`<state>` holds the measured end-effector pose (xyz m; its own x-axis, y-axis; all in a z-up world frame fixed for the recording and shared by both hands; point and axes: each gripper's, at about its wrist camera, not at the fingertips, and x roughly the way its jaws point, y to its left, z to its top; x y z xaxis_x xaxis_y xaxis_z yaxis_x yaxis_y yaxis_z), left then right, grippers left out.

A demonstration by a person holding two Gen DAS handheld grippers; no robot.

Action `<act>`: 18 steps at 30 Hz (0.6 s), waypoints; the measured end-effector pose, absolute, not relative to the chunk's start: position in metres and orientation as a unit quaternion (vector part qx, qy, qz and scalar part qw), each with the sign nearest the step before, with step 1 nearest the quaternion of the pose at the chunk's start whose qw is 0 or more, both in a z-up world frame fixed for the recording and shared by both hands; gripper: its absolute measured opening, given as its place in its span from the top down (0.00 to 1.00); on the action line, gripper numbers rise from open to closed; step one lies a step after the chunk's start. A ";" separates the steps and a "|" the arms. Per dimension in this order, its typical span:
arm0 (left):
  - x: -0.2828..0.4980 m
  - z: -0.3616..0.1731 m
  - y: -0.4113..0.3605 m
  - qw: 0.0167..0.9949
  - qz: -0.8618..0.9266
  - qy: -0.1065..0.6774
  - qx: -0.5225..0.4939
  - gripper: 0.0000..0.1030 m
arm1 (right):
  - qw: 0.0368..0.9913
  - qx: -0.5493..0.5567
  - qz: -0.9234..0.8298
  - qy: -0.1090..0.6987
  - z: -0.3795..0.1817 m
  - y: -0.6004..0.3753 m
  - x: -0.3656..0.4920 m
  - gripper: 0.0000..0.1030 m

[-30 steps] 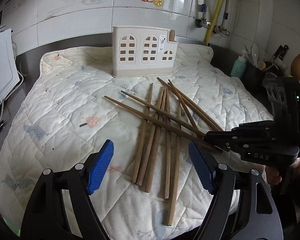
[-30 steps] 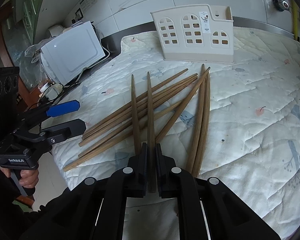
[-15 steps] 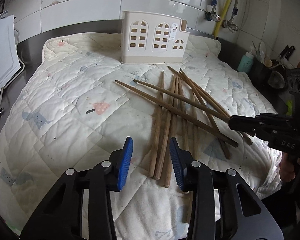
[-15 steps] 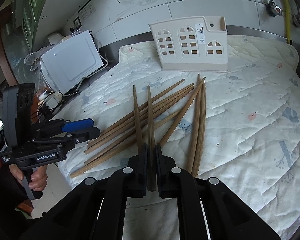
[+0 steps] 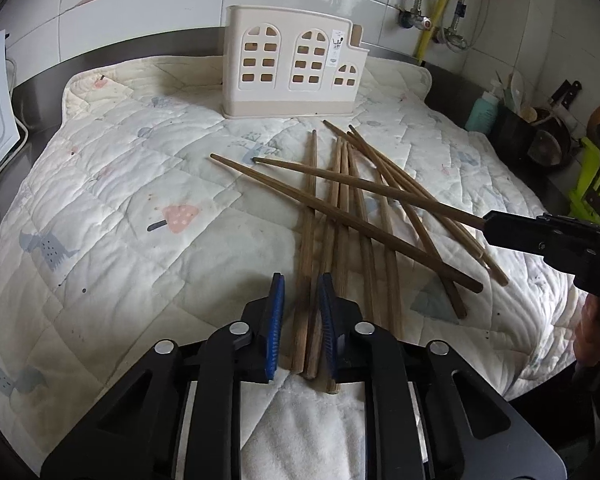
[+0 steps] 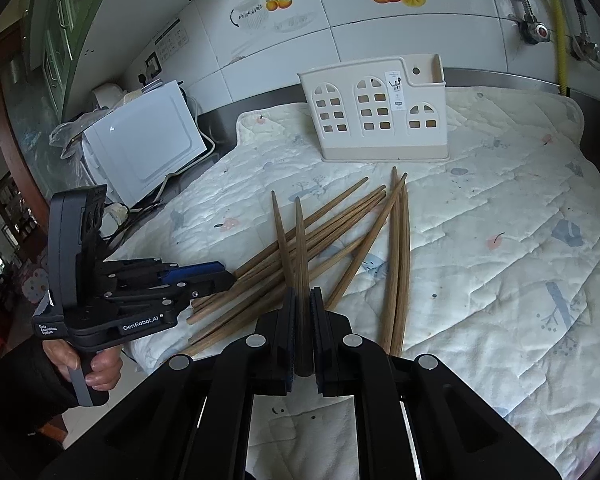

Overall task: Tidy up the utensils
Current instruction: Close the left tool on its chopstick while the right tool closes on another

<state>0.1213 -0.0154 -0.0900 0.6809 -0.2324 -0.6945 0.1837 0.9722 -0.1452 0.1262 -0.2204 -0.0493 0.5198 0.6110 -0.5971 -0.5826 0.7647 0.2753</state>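
Several brown wooden chopsticks (image 5: 342, 216) lie fanned on a quilted white cloth (image 5: 140, 184), in front of a cream utensil holder (image 5: 294, 74) with arched cut-outs. My left gripper (image 5: 302, 320) has its blue pads (image 5: 277, 316) closed around the near ends of two chopsticks (image 5: 306, 280). My right gripper (image 6: 303, 320) is shut on one chopstick (image 6: 300, 240), lifted off the pile and pointing at the holder (image 6: 380, 112). The right gripper also shows in the left wrist view (image 5: 496, 224), the left one in the right wrist view (image 6: 216, 272).
A white appliance (image 6: 144, 140) stands left of the cloth. Dark containers and a teal bottle (image 5: 482, 110) stand at the right edge of the counter. A tiled wall with a yellow pipe (image 5: 436, 12) rises behind the holder.
My left gripper has moved forward over the chopstick ends and narrowed from wide open to closed on two of them. My right gripper has lifted its chopstick a little.
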 end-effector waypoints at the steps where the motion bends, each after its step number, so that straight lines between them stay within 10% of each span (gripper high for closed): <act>1: 0.122 -0.090 -0.015 0.917 -0.109 0.382 -0.028 0.85 | 0.873 0.020 0.342 0.349 -0.048 -0.221 0.125 0.93; 18: 0.113 -0.095 -0.020 0.920 -0.086 0.383 0.015 0.89 | 0.883 0.027 0.320 0.342 -0.044 -0.228 0.116 0.93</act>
<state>0.1125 -0.0199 -0.0952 0.6919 -0.1475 -0.7068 0.1704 0.9846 -0.0386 0.1163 -0.2278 -0.0441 0.5604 0.5839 -0.5875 -0.5469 0.7935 0.2670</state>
